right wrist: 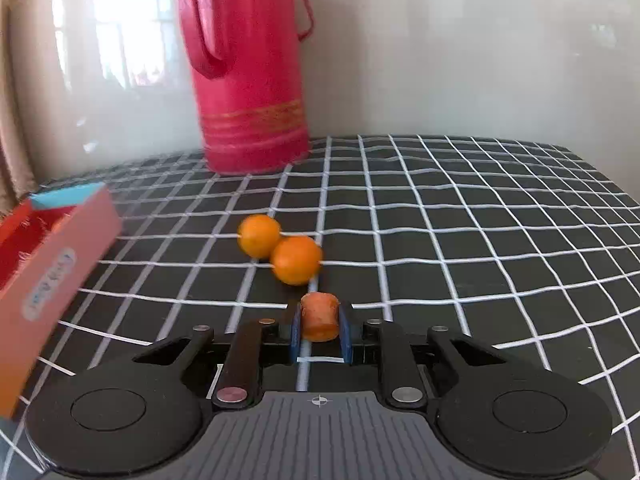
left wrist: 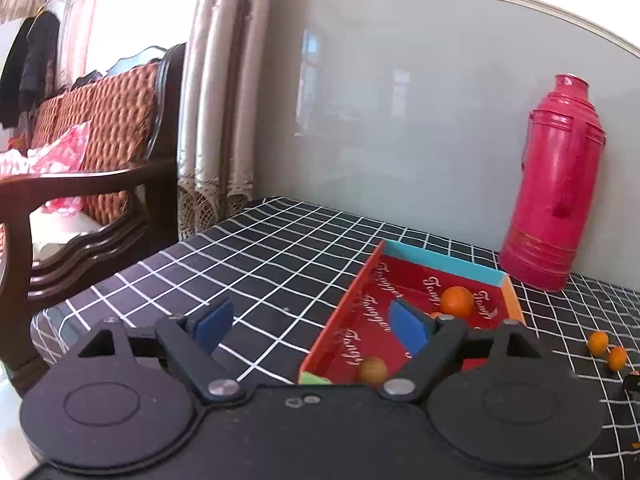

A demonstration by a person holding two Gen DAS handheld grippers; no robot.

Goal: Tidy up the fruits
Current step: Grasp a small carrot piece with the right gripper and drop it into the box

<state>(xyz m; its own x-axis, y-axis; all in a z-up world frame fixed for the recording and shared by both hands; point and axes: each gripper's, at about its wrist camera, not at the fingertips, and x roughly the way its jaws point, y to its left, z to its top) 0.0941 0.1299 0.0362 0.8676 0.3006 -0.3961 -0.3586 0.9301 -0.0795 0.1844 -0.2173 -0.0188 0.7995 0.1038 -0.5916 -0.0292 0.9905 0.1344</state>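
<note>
Two round oranges (right wrist: pixel 280 250), glossy, touching

Right hand-held gripper (right wrist: pixel 319 326) clamps orange fruit chunk (right wrist: pixel 319 316) w/ pads.

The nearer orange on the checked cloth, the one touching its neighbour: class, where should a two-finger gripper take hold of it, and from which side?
Probably across the nearer orange's widest middle, coming from the camera side with one pad left and one right. It is round, and the farther orange touches it at the back left, so that pad should stay forward of the contact. The right gripper is shut on an orange chunk.
</note>
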